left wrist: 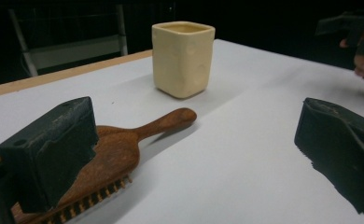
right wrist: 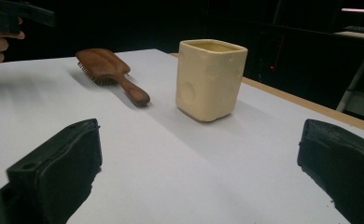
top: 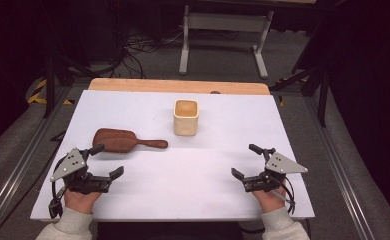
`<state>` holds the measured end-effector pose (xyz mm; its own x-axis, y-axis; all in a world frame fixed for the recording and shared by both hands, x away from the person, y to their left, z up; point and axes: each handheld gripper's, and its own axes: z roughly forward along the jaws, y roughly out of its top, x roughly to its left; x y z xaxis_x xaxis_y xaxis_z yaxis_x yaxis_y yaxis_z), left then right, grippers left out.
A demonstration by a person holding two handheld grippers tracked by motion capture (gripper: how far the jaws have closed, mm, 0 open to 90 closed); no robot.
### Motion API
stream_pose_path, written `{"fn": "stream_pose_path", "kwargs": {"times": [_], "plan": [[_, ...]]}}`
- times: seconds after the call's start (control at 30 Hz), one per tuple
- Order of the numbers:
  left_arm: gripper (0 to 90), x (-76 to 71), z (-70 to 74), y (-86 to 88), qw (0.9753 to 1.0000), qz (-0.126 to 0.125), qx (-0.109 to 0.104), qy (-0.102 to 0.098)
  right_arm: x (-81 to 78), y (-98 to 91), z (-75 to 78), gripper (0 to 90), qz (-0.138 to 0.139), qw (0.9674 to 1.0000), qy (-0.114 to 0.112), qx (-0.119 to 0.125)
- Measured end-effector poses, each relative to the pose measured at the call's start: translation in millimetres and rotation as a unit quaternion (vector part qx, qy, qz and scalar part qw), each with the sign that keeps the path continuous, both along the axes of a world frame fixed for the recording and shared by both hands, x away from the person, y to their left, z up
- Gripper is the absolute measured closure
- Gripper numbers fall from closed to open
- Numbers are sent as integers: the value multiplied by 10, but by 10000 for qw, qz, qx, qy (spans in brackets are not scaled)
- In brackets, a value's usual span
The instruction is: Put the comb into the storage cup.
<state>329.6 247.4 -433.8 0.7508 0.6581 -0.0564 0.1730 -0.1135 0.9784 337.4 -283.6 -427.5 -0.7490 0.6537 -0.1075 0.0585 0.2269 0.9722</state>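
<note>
- The white table carries everything; a strip of bare wood runs along its far edge.
- The cream cup, square-sided and upright with its mouth open upward, stands near the middle of the table's far half. It serves as the landmark here, and it also appears in the left gripper view and the right gripper view.
- The wooden hairbrush lies flat, bristles down, to the left of the cup and a little nearer the person. Its handle tip points toward the cup, close to it but apart. The left gripper view shows the bristles under the head's edge.
- The left gripper sits well to the left of the cup and nearer the person, just beside the brush head. Its jaws are spread wide with nothing between them, and one jaw tip reaches to the brush head's near edge.
- The right gripper sits to the right of the cup and nearer the person, well apart from it. Its jaws are also spread wide and empty.
</note>
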Motion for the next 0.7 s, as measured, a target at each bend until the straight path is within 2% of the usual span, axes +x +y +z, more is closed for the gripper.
{"fn": "stream_pose_path", "kwargs": {"times": [0.03,0.2,0.37,0.47,0.57,0.7], "plan": [[2,12,10,2,10000,-30,-75,31,4,1,-4,5,4,10000,-11,-10],[7,33,24,4,9999,-96,63,85,10,8,-10,5,38,10000,2,26],[16,42,42,-14,9998,-98,107,119,3,0,-8,4,50,10000,19,79],[14,54,71,-35,9998,-111,156,68,1,-4,-8,5,42,9999,26,88],[20,80,96,-77,9997,-173,138,145,-2,-7,-7,4,57,10000,16,78],[20,124,142,-137,9990,-225,344,150,-12,-13,-6,5,47,9999,25,86]]}}
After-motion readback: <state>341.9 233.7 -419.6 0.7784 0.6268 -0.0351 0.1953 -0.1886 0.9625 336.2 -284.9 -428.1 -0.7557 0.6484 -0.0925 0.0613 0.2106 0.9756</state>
